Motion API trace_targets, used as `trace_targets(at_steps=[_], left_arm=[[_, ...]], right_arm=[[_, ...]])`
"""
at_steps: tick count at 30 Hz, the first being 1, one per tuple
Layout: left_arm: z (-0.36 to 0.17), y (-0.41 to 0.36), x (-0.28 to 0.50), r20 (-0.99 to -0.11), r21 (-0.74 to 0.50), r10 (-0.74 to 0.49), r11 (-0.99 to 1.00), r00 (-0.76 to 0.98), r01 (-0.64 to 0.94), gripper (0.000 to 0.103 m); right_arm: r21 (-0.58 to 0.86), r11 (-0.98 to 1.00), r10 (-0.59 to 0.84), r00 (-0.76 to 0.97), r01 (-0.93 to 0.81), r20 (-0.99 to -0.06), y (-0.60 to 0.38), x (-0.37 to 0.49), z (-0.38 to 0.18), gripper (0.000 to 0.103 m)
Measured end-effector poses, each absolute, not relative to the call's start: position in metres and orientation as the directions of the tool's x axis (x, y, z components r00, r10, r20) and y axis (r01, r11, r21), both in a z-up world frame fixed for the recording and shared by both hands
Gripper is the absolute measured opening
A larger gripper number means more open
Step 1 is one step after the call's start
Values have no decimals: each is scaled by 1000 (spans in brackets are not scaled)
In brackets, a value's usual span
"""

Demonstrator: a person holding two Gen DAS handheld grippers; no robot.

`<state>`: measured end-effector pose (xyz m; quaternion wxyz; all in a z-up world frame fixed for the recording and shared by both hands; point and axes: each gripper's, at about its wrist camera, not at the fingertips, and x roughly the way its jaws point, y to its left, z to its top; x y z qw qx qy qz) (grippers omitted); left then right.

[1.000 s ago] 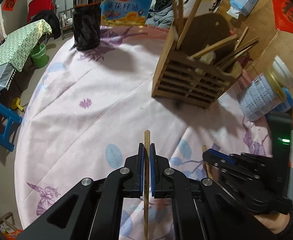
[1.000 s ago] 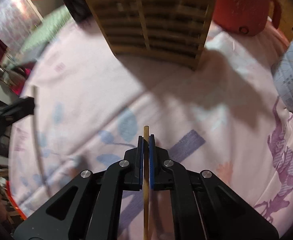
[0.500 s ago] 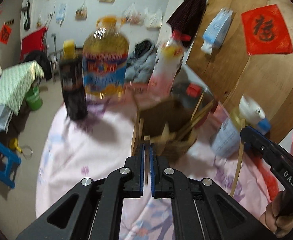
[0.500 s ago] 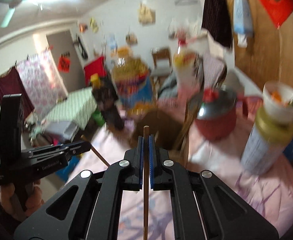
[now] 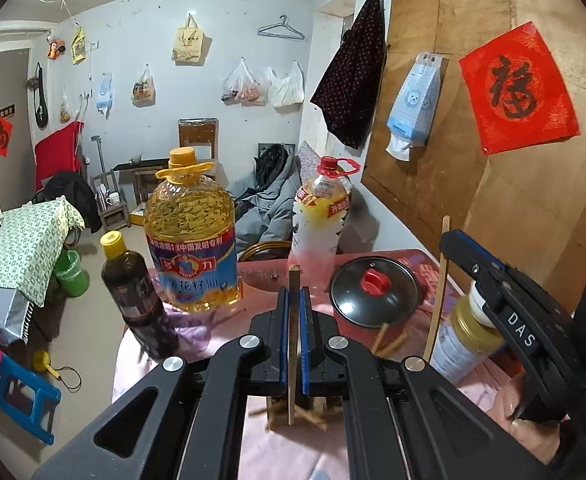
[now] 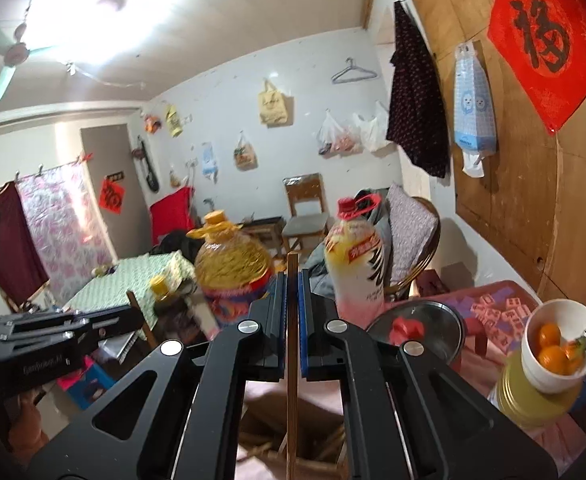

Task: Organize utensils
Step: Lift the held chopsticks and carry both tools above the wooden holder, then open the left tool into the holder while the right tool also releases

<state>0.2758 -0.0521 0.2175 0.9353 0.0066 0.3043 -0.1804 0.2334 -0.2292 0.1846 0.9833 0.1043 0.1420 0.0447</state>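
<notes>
1. Jaws on both grippers are pinched narrow, each on a single wooden chopstick: the left gripper [image 5: 292, 308] clamps the left chopstick [image 5: 291, 344] upright between its blue pads, and the right gripper [image 6: 292, 300] grips the right chopstick [image 6: 291, 360] the same way.

2. Seen from the left wrist, the right gripper and the hand [image 5: 529, 420] holding it sit at the right, its chopstick standing near-vertical just in front of a yellow-lidded tin [image 5: 465, 344].

3. Below the jaws, low and near in both views, the wooden utensil holder [image 6: 313, 456] shows only partly, with several chopsticks already leaning inside it.

4. Farther off on the pink-clothed desk [image 5: 141, 360] stand a large oil jug [image 5: 191, 240], a dark sauce bottle [image 5: 137, 292], a pale bottle with a red cap [image 5: 319, 216] and a pot lid with a red knob [image 5: 375, 294].

5. Judged from this, the job is partway: some sticks are stowed, while these two are held above the holder and not yet dropped in. Whether others remain loose on the desk cannot be told.
</notes>
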Motion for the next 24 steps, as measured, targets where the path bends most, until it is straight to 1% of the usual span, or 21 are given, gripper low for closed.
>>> trace_targets(at_steps=[5, 9, 11, 12, 14, 15, 17, 18, 20, 21, 24], left_arm=[[197, -56, 298, -568, -128, -338, 937, 750, 325, 5], [172, -59, 311, -586, -148, -334, 940, 738, 308, 5], [156, -59, 313, -603, -166, -345, 936, 719, 310, 5], [147, -59, 314, -617, -177, -354, 933, 703, 314, 5], [132, -58, 313, -646, -176, -346, 935, 681, 309, 6], [127, -58, 311, -649, -172, -343, 936, 679, 308, 7], [117, -55, 309, -666, -150, -322, 941, 672, 302, 17], [114, -53, 308, -672, -144, -307, 947, 674, 287, 24], [110, -46, 308, -676, -156, -302, 950, 672, 270, 27], [108, -42, 308, -680, -171, -304, 951, 667, 259, 28], [105, -36, 304, -683, -197, -305, 952, 663, 235, 34]], right_arm=[[200, 980, 16, 979, 26, -202, -229, 251, 168, 6], [210, 975, -38, 981, 78, -189, -232, 262, 145, 6], [168, 980, -71, 982, 101, -177, -224, 263, 123, 6], [152, 983, -70, 979, 100, -190, -221, 265, 113, 11], [127, 990, -33, 967, 67, -254, -217, 265, 91, 11], [135, 989, -24, 965, 62, -262, -218, 262, 88, 11], [145, 988, -10, 965, 50, -261, -222, 252, 85, 11], [140, 989, -12, 966, 50, -258, -223, 249, 87, 11], [128, 991, -16, 969, 49, -246, -229, 241, 93, 12], [126, 991, -15, 969, 47, -247, -230, 238, 95, 14], [119, 992, -13, 965, 46, -260, -234, 230, 99, 14]])
